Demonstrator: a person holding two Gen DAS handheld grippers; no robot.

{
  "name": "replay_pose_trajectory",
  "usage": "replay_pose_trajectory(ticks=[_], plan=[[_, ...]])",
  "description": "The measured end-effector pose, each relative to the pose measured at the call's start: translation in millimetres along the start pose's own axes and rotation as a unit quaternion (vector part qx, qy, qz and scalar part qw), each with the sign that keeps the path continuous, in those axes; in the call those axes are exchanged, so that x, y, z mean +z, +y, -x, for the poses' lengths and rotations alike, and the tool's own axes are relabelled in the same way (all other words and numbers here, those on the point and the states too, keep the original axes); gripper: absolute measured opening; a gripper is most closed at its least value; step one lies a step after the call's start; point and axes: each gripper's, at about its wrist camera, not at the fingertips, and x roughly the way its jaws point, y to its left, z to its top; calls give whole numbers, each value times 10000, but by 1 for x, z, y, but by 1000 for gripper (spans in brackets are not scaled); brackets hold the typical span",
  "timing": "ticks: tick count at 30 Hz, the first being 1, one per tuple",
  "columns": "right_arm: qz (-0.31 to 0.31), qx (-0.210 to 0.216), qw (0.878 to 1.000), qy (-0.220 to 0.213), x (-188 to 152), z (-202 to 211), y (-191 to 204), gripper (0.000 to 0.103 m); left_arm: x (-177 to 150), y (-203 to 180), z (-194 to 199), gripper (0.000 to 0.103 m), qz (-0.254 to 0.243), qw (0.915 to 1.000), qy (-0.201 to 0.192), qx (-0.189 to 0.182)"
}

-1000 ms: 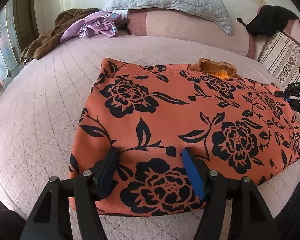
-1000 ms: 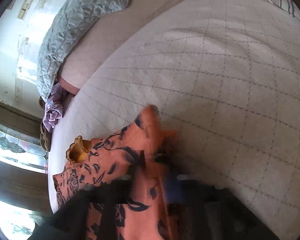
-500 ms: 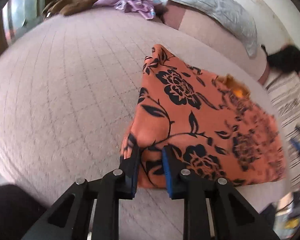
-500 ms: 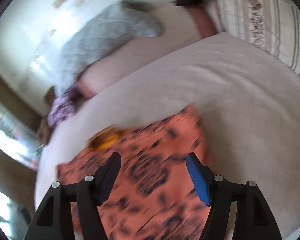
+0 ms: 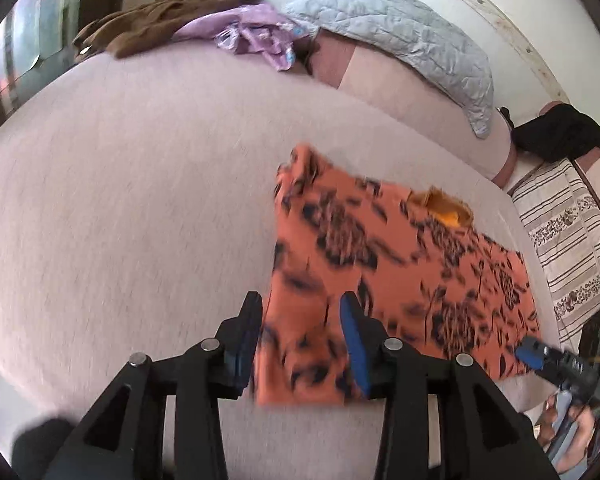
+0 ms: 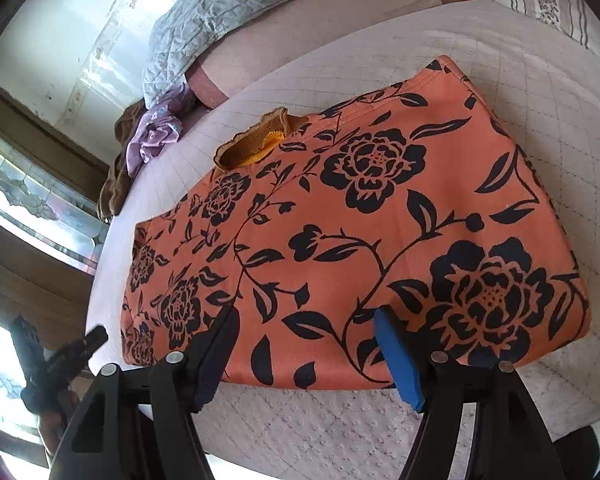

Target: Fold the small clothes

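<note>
- Left gripper (image 5: 300, 336): fingers part-way apart, just been opening; near-left corner of the folded orange cloth with black flower print (image 5: 396, 280) sits between them, not pinched.
- Cloth lies flat on the pale quilted bed (image 5: 120, 200).
- Right gripper (image 6: 306, 354): fingers wide, over the cloth's near edge, holding nothing.

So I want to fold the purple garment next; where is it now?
The purple garment lies at the far edge of the bed in the left wrist view, between the brown cloth and the grey pillow.
</note>
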Motion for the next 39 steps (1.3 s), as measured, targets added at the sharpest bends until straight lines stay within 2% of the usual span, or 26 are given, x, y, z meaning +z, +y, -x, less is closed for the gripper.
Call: replay_pose_trajectory(ticks=[3, 5, 7, 8, 10, 14, 16, 19, 23, 26, 27, 29, 33, 36, 38, 39], plan=[[-63, 69, 10000, 19, 1, -4, -1, 73, 31, -6, -34, 41, -139, 9998, 145, -71], [-80, 95, 9999, 32, 3, -7, -1, 73, 54, -5, -67, 41, -228, 9991, 327, 112], [-94, 122, 9999, 57, 3, -9, -4, 73, 70, 7, -94, 26, -47, 9978, 506, 423], [-103, 139, 9998, 62, 4, -9, -5, 73, 78, 17, -106, 26, 82, 9967, 539, 595], [-121, 174, 9998, 70, 5, -9, -7, 73, 89, 29, -112, 27, 357, 9972, 493, 433], [-156, 245, 9996, 73, 9, -7, -10, 73, 98, 29, -104, 27, 167, 9964, 173, 818], [-58, 271, 9996, 55, 17, -6, -6, 73, 97, 32, -105, 27, 164, 9968, 228, 747], [-21, 374, 9993, -8, 41, -12, -7, 73, 91, 30, -98, 27, 182, 9969, 217, 737], [-669, 734, 9950, -90, 86, -33, -32, 73, 70, 17, -59, 30, 133, 9986, -55, 517], [-1053, 555, 9928, -139, 111, -54, -55, 73, 44, -5, -34, 48, -69, 9992, -106, 380], [-1292, 629, 9895, -139, 117, -59, -64, 73, 34, -12, -30, 56, -158, 9993, -76, 328], [-1502, 702, 9859, -221, 124, -59, -69, 73, 12, -24, -22, 57, -308, 9992, -51, 245], [-1365, 661, 9880, -295, 116, -43, -51, 73, -31, -36, -25, 57, -431, 9986, 165, 260], [-943, 594, 9936, -158, 92, -33, -33, 74, -46, -40, -31, 57, -755, 9960, 45, 465], [-751, 359, 9965, 97, 75, -39, -31, 74, -47, -48, -30, 57, -1042, 9923, 63, 670], [-767, 279, 9966, 140, 68, -39, -35, 73, -46, -51, -24, 57, -1036, 9919, 61, 727]])
